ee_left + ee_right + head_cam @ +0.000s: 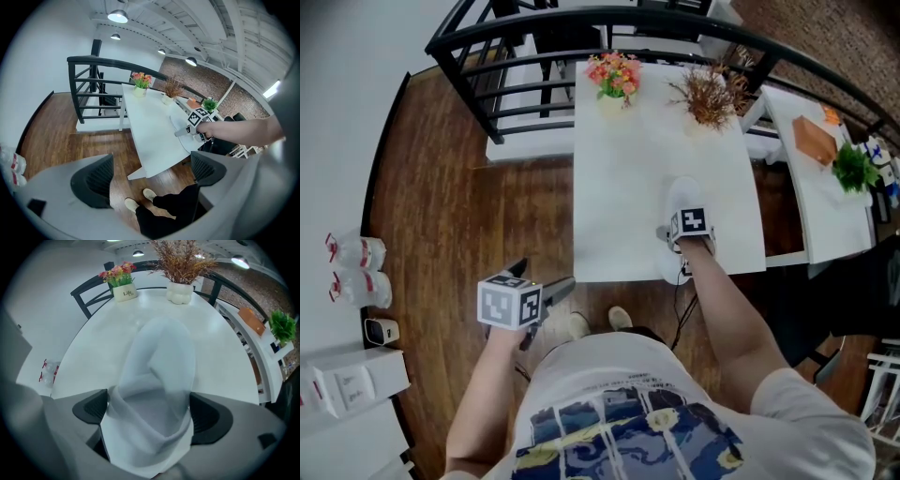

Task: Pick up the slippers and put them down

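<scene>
Wooden floor [459,216] lies under the left hand-held gripper [152,176] at lower left, its jaws spread and empty. Farther up, at centre, the right hand-held gripper [150,416] stands spread around a white slipper [159,362] lying on the white table [628,187]. Potted flowers [614,80] stand beyond.

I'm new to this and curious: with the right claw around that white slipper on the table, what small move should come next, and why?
Probably lift the right claw straight up. The white slipper already lies on the white table, and the jaws stand wide either side of it, apparently not squeezing.
</scene>
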Demonstrator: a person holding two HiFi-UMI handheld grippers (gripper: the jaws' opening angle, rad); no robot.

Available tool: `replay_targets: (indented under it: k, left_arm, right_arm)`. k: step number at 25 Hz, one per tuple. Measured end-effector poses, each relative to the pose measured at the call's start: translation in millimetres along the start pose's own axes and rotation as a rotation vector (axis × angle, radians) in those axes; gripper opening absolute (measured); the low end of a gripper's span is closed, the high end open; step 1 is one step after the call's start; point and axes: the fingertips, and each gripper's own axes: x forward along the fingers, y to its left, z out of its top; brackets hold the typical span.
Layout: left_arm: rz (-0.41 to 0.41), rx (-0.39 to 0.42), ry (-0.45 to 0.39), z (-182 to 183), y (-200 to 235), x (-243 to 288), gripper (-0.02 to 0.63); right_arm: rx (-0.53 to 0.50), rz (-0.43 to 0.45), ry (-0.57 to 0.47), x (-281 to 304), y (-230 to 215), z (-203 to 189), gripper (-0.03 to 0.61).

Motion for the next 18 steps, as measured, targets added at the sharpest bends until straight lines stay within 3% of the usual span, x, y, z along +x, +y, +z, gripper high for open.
replay_targets:
  k: [18]
  left_arm:
    - [0.014,-0.019,-0.01,-11,-4,-7,0.518]
  right_arm:
    - [-0.042,0.02,-0.015,-6,1,0,0.494]
